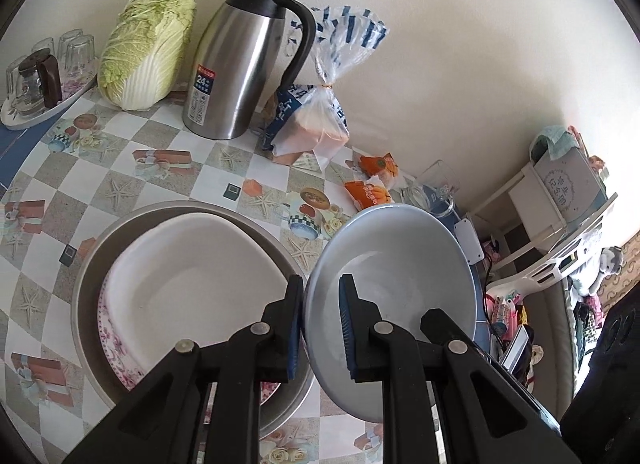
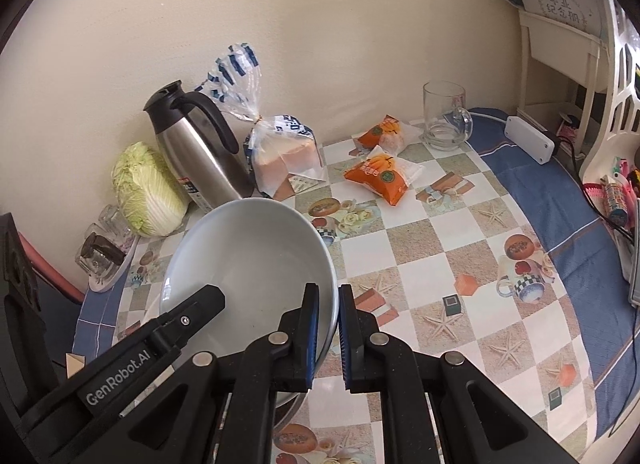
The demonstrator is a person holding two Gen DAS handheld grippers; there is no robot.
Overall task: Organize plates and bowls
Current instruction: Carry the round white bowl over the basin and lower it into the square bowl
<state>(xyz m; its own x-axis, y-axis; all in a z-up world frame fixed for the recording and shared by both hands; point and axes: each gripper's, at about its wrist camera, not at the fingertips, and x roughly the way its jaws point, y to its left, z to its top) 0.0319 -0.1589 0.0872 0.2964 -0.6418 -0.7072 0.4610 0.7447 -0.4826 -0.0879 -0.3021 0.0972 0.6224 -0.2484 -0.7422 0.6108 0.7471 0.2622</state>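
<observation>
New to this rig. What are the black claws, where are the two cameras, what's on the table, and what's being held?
No robot arm here: a person holds a two-finger gripper in each hand, with a fisheye camera on each looking along its fingers. The left wrist view shows the left gripper; the right wrist view shows the right gripper. Both are shut on opposite sides of one pale blue bowl's rim, lifting it together. Beside it a metal basin holds a white plate. The checked tablecloth also carries a steel thermos jug, a cabbage, bagged bread, orange snack packets and a glass mug.

Open tablecloth [image 2: 460, 248] right; flask [image 2: 196, 147], bread bag [image 2: 284, 155] apparently crowd the wall.
</observation>
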